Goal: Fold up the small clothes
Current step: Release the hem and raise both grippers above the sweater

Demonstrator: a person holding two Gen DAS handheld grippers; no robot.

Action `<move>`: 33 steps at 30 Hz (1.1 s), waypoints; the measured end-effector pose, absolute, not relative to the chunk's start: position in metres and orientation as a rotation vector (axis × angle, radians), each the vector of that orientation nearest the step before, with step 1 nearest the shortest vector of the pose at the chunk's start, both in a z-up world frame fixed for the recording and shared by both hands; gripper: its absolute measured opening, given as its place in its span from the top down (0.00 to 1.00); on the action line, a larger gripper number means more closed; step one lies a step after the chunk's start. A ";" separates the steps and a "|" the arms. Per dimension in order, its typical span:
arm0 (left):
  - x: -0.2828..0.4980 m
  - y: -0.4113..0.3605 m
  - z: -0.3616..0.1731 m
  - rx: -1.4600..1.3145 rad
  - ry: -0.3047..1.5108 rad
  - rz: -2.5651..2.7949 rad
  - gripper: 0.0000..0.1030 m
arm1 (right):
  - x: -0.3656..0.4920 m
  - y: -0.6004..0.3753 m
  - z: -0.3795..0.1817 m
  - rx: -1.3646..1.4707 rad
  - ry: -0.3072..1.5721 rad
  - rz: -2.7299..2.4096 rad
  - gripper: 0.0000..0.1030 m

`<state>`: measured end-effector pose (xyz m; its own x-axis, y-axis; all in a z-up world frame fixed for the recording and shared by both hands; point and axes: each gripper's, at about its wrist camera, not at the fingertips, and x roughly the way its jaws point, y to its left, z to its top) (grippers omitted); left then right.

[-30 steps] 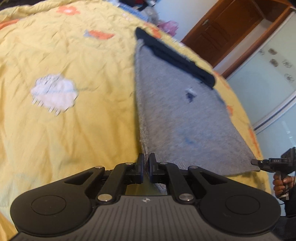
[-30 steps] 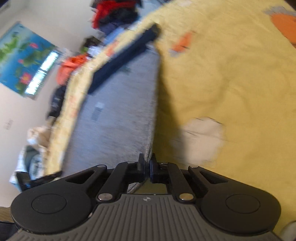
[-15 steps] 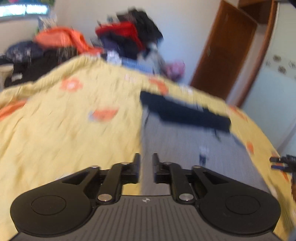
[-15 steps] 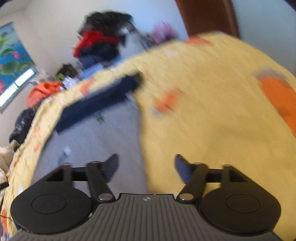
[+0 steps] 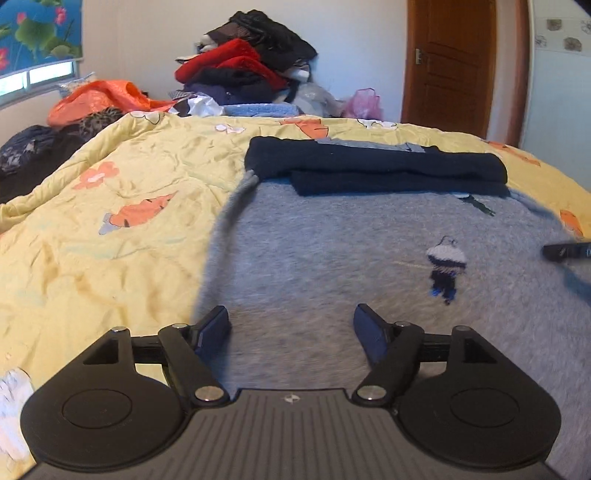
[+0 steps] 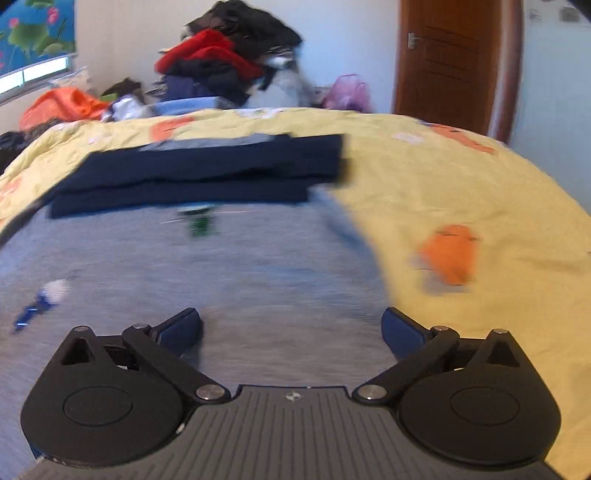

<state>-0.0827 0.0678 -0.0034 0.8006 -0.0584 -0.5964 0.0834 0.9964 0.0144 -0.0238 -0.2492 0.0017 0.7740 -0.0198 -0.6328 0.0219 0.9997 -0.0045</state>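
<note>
No legible text, label, brand or number found in either view. Small embossed mark on each gripper housing noted, not readable as lettering.

We see a bed under a yellow quilt (image 5: 110, 258) printed with orange carrots and pale flowers. Beyond its far edge we make out a heap of clothes (image 5: 243, 62) in red, black and navy against the white wall, with an orange bag (image 5: 96, 98) to its left and a pink bag (image 5: 360, 103) to its right. A brown wooden door (image 5: 450, 62) stands at right, and a lotus-print blind (image 5: 37, 33) hangs at upper left.
</note>
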 end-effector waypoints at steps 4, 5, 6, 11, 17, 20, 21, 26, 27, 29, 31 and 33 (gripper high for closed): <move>-0.082 0.060 0.002 0.087 0.627 -0.039 0.24 | -0.026 -0.273 0.003 0.030 0.691 -0.076 0.03; -0.089 0.051 0.007 0.116 0.606 -0.014 0.24 | -0.030 -0.270 0.005 0.012 0.691 -0.094 0.04; -0.098 0.043 0.013 0.123 0.580 -0.025 0.24 | -0.036 -0.263 0.008 -0.007 0.684 -0.109 0.09; -0.132 0.008 0.020 0.093 0.569 -0.175 0.24 | -0.087 -0.220 0.030 0.037 0.608 0.095 0.01; -0.140 0.013 -0.004 0.139 0.623 -0.202 0.23 | -0.100 -0.190 0.003 -0.065 0.697 0.197 0.01; -0.142 0.033 -0.005 0.112 0.629 -0.183 0.23 | -0.104 -0.216 0.003 -0.064 0.692 0.175 0.01; -0.145 0.037 -0.003 0.115 0.630 -0.171 0.23 | -0.104 -0.224 0.003 -0.066 0.693 0.161 0.01; -0.160 0.039 0.009 0.017 0.674 -0.157 0.23 | -0.115 -0.225 0.013 -0.043 0.732 0.072 0.01; -0.168 0.036 0.011 -0.005 0.668 -0.178 0.23 | -0.124 -0.220 0.015 -0.026 0.725 0.090 0.00; -0.177 0.026 0.009 0.004 0.668 -0.193 0.23 | -0.137 -0.206 0.015 -0.021 0.724 0.151 0.01; -0.183 0.016 -0.002 0.080 0.658 -0.186 0.20 | -0.140 -0.188 0.003 -0.086 0.761 0.163 0.00; -0.189 0.017 -0.004 0.102 0.641 -0.195 0.20 | -0.147 -0.189 -0.003 -0.083 0.692 0.169 0.00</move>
